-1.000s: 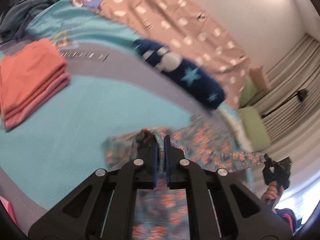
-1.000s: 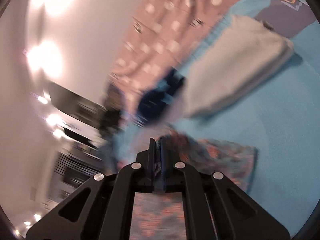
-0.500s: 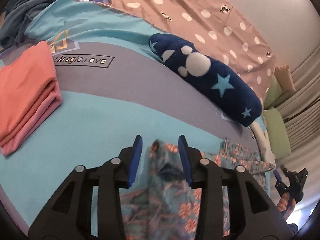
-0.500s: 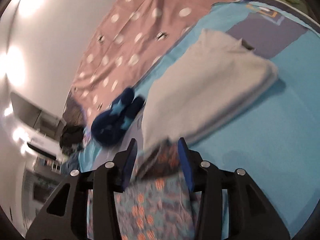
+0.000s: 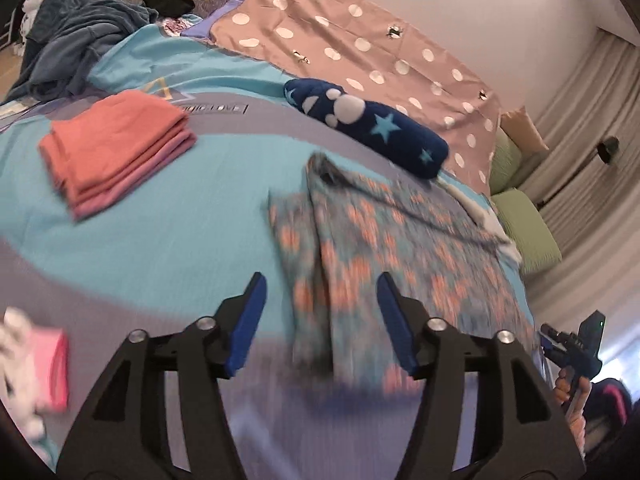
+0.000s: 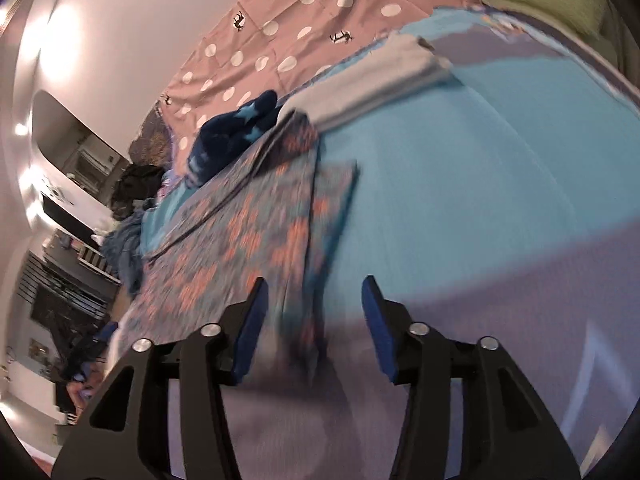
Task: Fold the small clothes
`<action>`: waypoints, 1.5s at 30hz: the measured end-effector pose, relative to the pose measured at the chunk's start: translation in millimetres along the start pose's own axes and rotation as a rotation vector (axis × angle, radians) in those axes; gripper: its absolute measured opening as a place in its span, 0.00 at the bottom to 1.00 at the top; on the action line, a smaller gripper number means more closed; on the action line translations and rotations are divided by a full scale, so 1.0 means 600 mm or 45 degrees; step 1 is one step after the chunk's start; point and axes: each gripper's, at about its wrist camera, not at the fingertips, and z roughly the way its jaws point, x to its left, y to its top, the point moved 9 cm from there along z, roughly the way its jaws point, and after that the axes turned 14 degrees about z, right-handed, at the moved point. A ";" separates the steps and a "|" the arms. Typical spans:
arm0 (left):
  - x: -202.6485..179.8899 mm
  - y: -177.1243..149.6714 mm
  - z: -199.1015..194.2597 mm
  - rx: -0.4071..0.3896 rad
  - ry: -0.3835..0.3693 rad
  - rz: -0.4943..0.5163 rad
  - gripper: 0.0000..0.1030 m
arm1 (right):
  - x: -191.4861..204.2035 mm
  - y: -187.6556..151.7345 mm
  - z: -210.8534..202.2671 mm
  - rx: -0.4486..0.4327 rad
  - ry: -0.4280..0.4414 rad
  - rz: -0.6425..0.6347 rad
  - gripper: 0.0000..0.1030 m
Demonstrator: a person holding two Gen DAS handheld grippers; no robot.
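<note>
Floral garment [image 5: 384,248] flat on bed, ahead of both opening, empty fingers [image 5: 248,320].

I am in a home bedroom, working over a bed [image 5: 168,240] spread with a turquoise and grey cover. Behind the bed a dotted sheet [image 5: 360,52] runs along a plain wall. Green pillows [image 5: 524,224] and long curtains [image 5: 592,128] lie off the bed's right end. On the bed sit folded stacks [image 5: 116,148] and a starry blanket roll [image 5: 368,128]; crumpled clothes [image 5: 80,40] lie at its far left corner.
</note>
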 end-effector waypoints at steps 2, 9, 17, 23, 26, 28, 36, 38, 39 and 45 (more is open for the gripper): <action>-0.005 -0.041 -0.017 0.021 0.023 0.002 0.68 | -0.010 -0.037 -0.022 0.042 0.033 0.053 0.55; -0.041 -0.133 -0.019 0.071 -0.225 -0.217 0.72 | 0.020 -0.119 -0.028 0.159 0.171 0.095 0.62; -0.045 -0.087 0.039 -0.009 -0.279 -0.365 0.75 | 0.041 -0.098 0.027 0.083 0.185 0.205 0.69; -0.030 -0.076 0.092 0.018 -0.331 -0.505 0.07 | 0.035 -0.054 0.051 -0.084 0.093 0.309 0.20; -0.038 -0.073 0.064 -0.030 -0.290 -0.451 0.06 | 0.021 -0.044 0.058 -0.048 0.037 0.343 0.11; -0.052 -0.065 0.034 -0.060 -0.281 -0.372 0.04 | 0.031 -0.041 0.033 -0.045 0.100 0.346 0.10; -0.091 -0.134 -0.091 -0.012 -0.334 -0.223 0.04 | 0.036 -0.134 -0.108 -0.001 0.122 0.185 0.10; -0.107 -0.191 -0.116 0.071 -0.304 -0.169 0.04 | -0.002 -0.185 -0.139 0.029 0.070 0.195 0.10; -0.112 -0.211 -0.123 0.099 -0.291 -0.149 0.04 | -0.016 -0.203 -0.145 0.040 0.050 0.197 0.10; -0.058 -0.243 -0.202 0.080 0.169 -0.090 0.44 | -0.089 -0.250 -0.162 0.105 -0.118 0.192 0.21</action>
